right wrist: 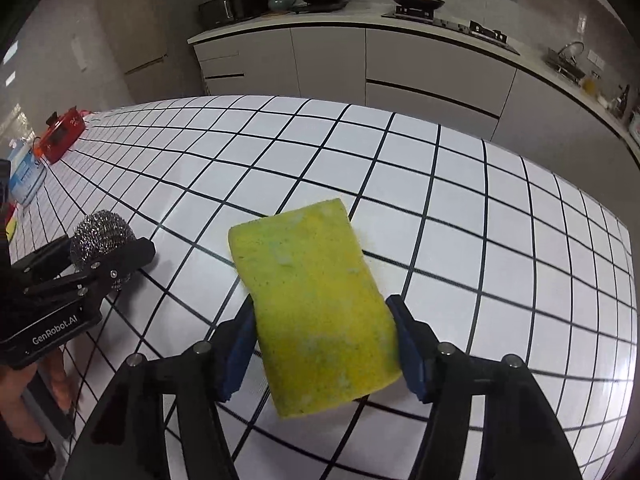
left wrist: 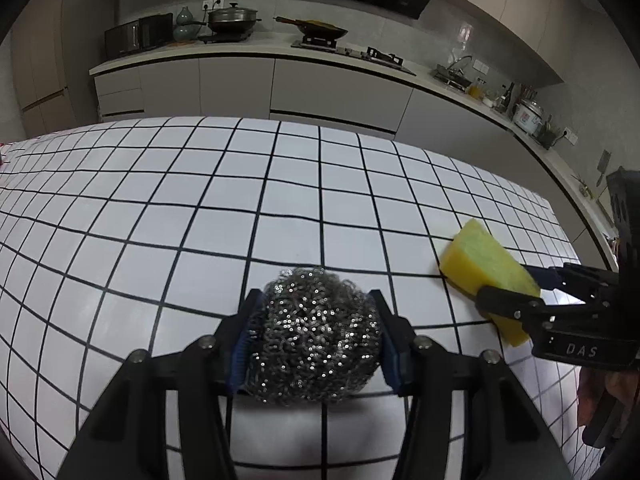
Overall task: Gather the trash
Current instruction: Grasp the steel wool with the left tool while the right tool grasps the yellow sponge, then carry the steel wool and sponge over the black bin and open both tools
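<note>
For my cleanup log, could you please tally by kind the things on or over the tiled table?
Steel wool ball, in the left tongs: 1
Yellow sponge, in the right tongs: 1
Red box: 1
Blue and white tub: 1
Total: 4

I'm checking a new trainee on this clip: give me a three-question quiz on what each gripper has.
1. True or false: the left gripper is shut on the steel wool ball.
2. What does the right gripper grip? A) red box B) yellow sponge C) pan
3. Fill in: both items are above the white table with a black ____.

Key: 1 true; 2 B; 3 grid.
</note>
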Demonstrator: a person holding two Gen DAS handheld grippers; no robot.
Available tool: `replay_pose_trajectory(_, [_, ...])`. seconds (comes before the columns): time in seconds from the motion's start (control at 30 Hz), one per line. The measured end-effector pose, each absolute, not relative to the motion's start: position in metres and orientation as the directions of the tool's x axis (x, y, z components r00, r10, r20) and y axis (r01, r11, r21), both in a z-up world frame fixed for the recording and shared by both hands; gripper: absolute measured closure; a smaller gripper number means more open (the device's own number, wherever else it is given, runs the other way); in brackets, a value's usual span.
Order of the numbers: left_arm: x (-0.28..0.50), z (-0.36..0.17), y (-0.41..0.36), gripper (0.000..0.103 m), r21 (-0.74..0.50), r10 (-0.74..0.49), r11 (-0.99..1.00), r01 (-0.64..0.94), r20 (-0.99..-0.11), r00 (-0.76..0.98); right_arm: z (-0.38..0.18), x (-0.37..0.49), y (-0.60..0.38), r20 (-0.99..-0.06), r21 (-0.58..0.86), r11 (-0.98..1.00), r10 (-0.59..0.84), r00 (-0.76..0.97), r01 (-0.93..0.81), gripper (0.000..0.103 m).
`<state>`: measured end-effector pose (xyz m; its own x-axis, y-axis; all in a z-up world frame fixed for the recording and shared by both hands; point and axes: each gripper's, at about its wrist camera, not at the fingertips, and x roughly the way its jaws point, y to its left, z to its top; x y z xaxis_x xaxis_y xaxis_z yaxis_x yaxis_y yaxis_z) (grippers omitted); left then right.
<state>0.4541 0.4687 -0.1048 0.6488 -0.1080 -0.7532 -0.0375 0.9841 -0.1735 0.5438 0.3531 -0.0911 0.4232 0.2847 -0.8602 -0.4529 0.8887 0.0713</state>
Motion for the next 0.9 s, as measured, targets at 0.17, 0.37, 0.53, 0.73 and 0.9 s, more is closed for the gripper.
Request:
replay_pose_trajectory(0.17, [0.436, -0.100, 0.465, 0.049, -0.145, -0.094, 0.989, -0.023, -0.749, 0.656, -0.094, 0.533, 0.357, -0.867, 0.062, 0.886, 0.276, 0.414, -0.460, 0.029])
replay_pose_trajectory(0.37, [0.433, -0.105, 0.469, 0.039, -0.125, -0.068, 0.991, -0.043, -0.763, 0.643, -0.099, 0.526, 0.369, -0.871, -0.005, 0.868, 0.240, 0.428, -0.497, 0.019])
replay_pose_trajectory(0.53, [0.432, -0.110, 0.468, 0.033, -0.127, -0.068, 0.991, -0.047, -0.766, 0.639, -0.097, 0.519, 0.370, -0.867, -0.008, 0.859, 0.249, 0.431, -0.512, 0.037])
replay_pose_trajectory(0.73, [0.426, -0.111, 0.467, 0.051, -0.155, -0.080, 0.986, -0.061, -0.759, 0.647, -0.091, 0.512, 0.359, -0.860, 0.032, 0.863, 0.280, 0.426, -0.503, 0.045])
replay_pose_trajectory(0.9, [0.414, -0.102, 0.452, 0.051, -0.151, -0.079, 0.987, -0.051, -0.744, 0.663, -0.085, 0.498, 0.344, -0.847, 0.061, 0.871, 0.304, 0.436, -0.487, 0.045])
